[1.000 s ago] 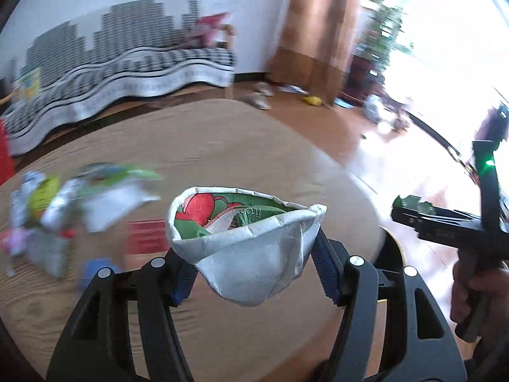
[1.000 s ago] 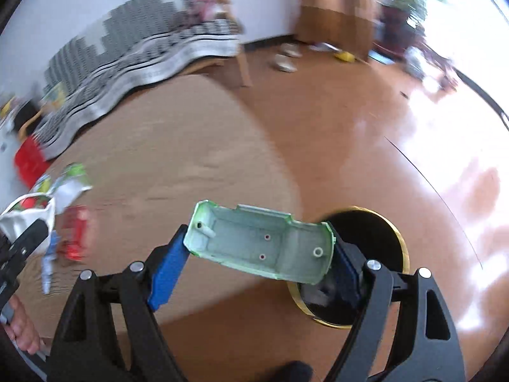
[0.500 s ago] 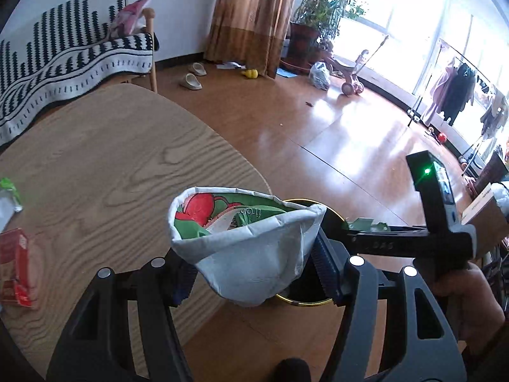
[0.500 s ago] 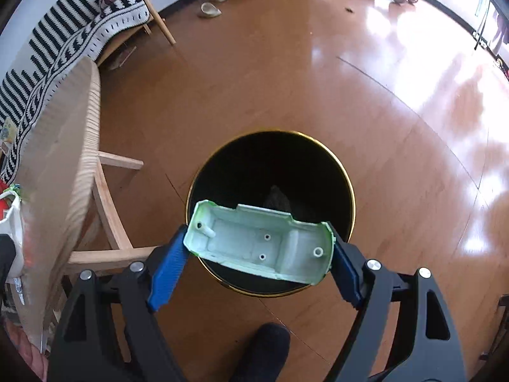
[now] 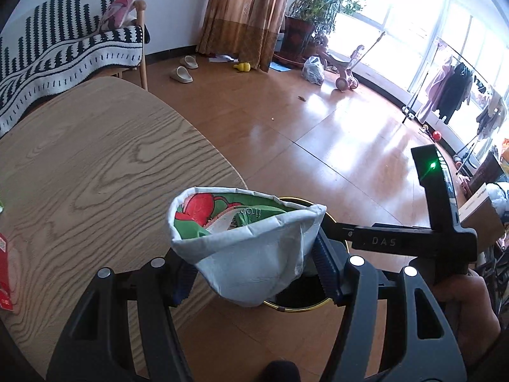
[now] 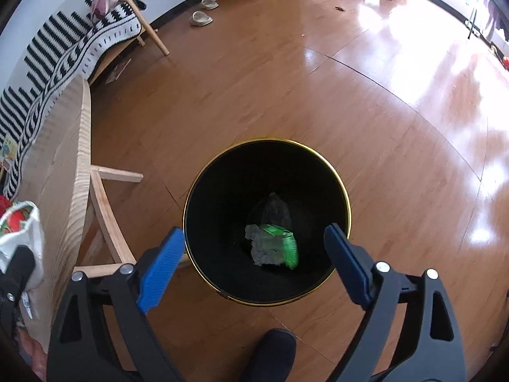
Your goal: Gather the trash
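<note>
Right gripper (image 6: 254, 254): blue pads just sprung apart, nothing between them, poised over the black bin (image 6: 345, 203). Green plastic piece (image 6: 273, 250) blurred inside the bin, probably mid-fall or just landed on dark rubbish. Light, stiff, no care needed.

Left gripper (image 5: 251, 273): clamped on a crumpled bowl-shaped wrapper (image 5: 248, 251), white outside, red and green print inside, pinched by both flanks. Thin, soft, nearly weightless; holds best by the folded sides, as taken here. Hanging at the table edge (image 5: 222, 165), over the bin's near rim. Red packet (image 5: 4, 273) waiting at the table's left, flat and slippery, best nipped by an edge.
</note>
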A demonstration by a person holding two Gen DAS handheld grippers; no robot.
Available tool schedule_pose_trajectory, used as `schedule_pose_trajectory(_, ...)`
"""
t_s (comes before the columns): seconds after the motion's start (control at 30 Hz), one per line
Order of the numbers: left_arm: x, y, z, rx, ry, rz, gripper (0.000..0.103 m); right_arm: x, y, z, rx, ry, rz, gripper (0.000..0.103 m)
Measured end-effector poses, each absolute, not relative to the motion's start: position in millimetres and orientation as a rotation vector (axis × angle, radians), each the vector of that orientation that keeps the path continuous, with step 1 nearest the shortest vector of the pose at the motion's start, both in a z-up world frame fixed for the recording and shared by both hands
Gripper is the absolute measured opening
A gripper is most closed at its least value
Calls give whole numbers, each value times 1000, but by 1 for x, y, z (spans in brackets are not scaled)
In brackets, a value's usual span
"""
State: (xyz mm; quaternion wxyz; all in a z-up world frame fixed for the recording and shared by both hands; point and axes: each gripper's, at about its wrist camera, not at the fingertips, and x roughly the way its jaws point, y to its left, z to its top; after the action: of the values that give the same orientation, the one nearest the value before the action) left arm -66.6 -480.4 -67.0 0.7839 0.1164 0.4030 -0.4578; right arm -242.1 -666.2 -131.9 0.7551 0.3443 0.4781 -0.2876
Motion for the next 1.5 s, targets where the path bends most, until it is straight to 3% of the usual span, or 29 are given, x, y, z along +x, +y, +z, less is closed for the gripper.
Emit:
schedule_pose_trajectory(0.43,-101,-543,-97,309,912,-1136,65,-300,-687,-94,793,894,-748,90)
schedule_pose_trajectory(0.57,-105,-558,-109,318,929,-1140,84,-311,-690,-87,777,875,-772,91)
schedule_pose_trajectory(0.9,-104,-549,-92,299,907,-1141,90,-303,-682,-81,765,871,-745,91)
schedule_pose_trajectory(1.17,-69,-466,-45,274,823,-1044,93,-234,-623,-55,653,884,-616,91)
schedule_pose_trajectory(1.5,16,-274,0,207,770,-698,93,-84,-455,-18,432,918,-299,91)
